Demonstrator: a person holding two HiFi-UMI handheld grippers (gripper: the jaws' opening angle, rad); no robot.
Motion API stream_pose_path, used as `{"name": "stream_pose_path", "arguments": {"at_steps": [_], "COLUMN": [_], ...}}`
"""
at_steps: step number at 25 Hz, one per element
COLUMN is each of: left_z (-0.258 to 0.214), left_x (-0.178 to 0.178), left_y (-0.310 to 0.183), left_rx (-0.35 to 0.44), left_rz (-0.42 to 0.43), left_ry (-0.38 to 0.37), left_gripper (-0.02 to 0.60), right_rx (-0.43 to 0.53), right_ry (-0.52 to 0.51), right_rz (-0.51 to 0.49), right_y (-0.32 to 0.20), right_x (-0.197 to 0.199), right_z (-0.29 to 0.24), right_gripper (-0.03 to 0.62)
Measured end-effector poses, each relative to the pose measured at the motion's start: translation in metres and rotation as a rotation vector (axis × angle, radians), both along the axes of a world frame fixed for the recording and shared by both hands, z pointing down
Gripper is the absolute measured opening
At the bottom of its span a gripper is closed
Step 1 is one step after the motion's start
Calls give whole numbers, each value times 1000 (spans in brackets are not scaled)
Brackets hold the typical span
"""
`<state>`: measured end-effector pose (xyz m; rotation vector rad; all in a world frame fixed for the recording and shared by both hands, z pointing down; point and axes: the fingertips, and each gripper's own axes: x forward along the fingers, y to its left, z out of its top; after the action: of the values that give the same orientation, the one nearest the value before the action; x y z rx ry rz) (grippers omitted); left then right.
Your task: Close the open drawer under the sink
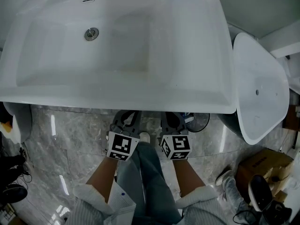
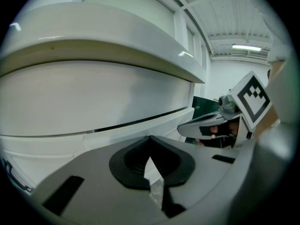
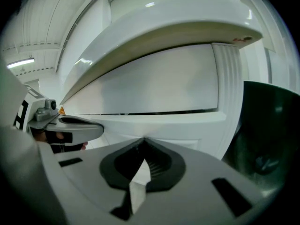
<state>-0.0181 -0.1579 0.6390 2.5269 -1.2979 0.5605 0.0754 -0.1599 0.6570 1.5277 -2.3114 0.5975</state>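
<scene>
Seeming to be near the end of the closing. Holding the left gripper (image 2: 150,142) and the right gripper (image 3: 143,142) both clenched, with tips pressed together, grasping nothing. Pointing them side by side at the white drawer front (image 3: 159,88), lying directly under the overhanging sink (image 1: 117,104), at 12 o'clock from each tool. Seeing only a thin dark seam (image 2: 140,120) along the lower edge of that panel, so probably pushing in the last bit, or leaving nothing more to push. Not managing to tell touching the panel from standing just beside it. Losing the drawer front completely in the head view, under the sink, and also the tool tips, cut off at 6 o'clock of the sink. Finding the depth of any remaining gap hard to judge.
</scene>
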Motion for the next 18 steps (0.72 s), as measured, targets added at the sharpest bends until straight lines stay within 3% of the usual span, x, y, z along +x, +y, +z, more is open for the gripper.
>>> {"name": "stream_pose_path", "arguments": {"at_steps": [6,14,18], "left_z": [-1,5,1], "left_x": [-2,3,4], "left_y": [-12,-10,-12], "left_rx": [0,21,9], "left_rz": [-9,68,37], "left_ry": [5,-35,-13], "left_gripper": [15,15,15], "right_rx": [13,30,26], "right_ry": [9,10,17], "right_rz": [5,26,26], "right_y": [-12,-14,-13], "right_x": [-2,-1,-1], "right_z": [-3,-3,-4], "right_gripper": [9,11,11]}}
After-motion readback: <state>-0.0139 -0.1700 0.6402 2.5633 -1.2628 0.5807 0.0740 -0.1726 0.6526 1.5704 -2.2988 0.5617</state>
